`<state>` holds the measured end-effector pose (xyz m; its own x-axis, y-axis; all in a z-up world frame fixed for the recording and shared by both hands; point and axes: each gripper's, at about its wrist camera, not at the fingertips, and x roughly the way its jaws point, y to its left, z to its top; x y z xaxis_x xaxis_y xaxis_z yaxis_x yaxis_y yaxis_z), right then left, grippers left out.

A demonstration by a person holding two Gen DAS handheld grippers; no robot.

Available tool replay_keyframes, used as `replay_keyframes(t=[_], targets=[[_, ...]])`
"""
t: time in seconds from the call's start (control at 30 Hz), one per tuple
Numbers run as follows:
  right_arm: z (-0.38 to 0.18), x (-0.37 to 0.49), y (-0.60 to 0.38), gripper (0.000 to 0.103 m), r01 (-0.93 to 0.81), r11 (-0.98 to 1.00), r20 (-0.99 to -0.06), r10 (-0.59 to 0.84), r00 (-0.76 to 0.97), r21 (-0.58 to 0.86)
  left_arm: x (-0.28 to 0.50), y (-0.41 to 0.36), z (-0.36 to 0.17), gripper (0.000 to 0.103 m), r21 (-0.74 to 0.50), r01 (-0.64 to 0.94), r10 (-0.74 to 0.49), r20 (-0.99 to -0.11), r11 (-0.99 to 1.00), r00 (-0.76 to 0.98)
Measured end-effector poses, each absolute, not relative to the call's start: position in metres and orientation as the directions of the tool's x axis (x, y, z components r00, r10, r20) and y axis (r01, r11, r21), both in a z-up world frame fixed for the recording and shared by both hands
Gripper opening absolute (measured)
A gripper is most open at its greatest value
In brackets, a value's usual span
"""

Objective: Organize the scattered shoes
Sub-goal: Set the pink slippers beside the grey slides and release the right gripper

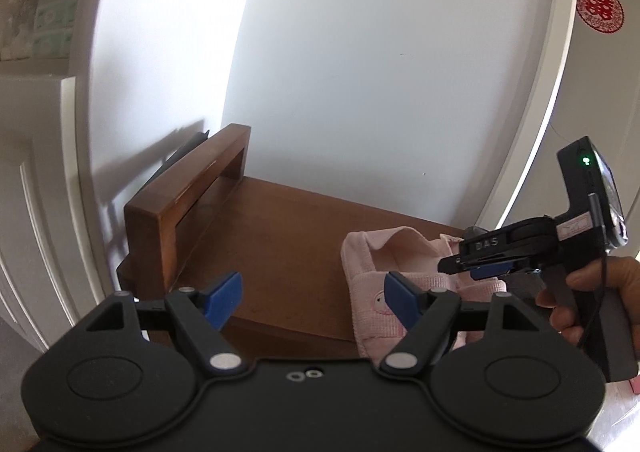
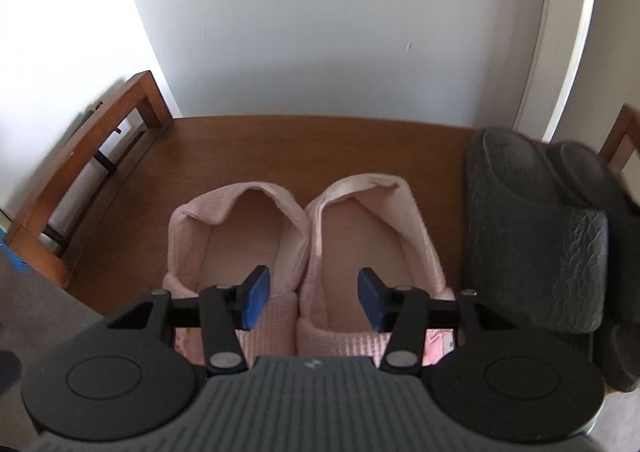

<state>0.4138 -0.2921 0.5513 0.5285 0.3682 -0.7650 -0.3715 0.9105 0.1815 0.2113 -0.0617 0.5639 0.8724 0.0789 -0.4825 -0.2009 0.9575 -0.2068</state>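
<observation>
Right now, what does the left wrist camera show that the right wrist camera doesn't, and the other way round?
Only the left wrist view shows the right tool from the side, held in a hand over a pink slipper, and a red round sticker. Only the right wrist view shows both pink slippers side by side and the dark grey slides to their right. Both show the wooden shelf, its raised side rail, the white wall and pink slipper fabric.
</observation>
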Motion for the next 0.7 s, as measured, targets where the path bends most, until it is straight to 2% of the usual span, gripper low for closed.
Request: replay_keyframes(t=[0.1, 0.17, 0.2, 0.27, 0.4, 0.7], targets=[[0.546, 0.425, -0.286, 0.050, -0.359, 0.913, -0.768, 0.370, 0.523, 0.195, 0.213, -0.062, 0.563, 0.078, -0.204, -0.195, 0.072, -0.488, 0.959, 0.870], [0.541, 0.437, -0.277, 0.037, -0.360, 0.915, -0.769, 0.361, 0.527, 0.183, 0.212, -0.062, 0.562, 0.078, -0.202, -0.190, 0.069, -0.490, 0.961, 0.869], [0.539, 0.443, -0.273, 0.023, -0.364, 0.916, -0.769, 0.355, 0.531, 0.171, 0.212, -0.063, 0.561, 0.078, -0.200, -0.188, 0.067, -0.492, 0.962, 0.868], [0.535, 0.454, -0.265, 0.016, -0.370, 0.915, -0.771, 0.349, 0.533, 0.159, 0.213, -0.062, 0.559, 0.078, -0.201, -0.190, 0.067, -0.498, 0.961, 0.865], [0.532, 0.468, -0.257, 0.012, -0.378, 0.916, -0.762, 0.339, 0.552, 0.134, 0.217, -0.060, 0.555, 0.079, -0.203, -0.195, 0.067, -0.507, 0.960, 0.859], [0.529, 0.525, -0.254, 0.012, -0.317, 0.943, -0.744, 0.283, 0.606, 0.101, 0.224, -0.065, 0.551, 0.079, -0.197, -0.195, 0.069, -0.511, 0.961, 0.857]])
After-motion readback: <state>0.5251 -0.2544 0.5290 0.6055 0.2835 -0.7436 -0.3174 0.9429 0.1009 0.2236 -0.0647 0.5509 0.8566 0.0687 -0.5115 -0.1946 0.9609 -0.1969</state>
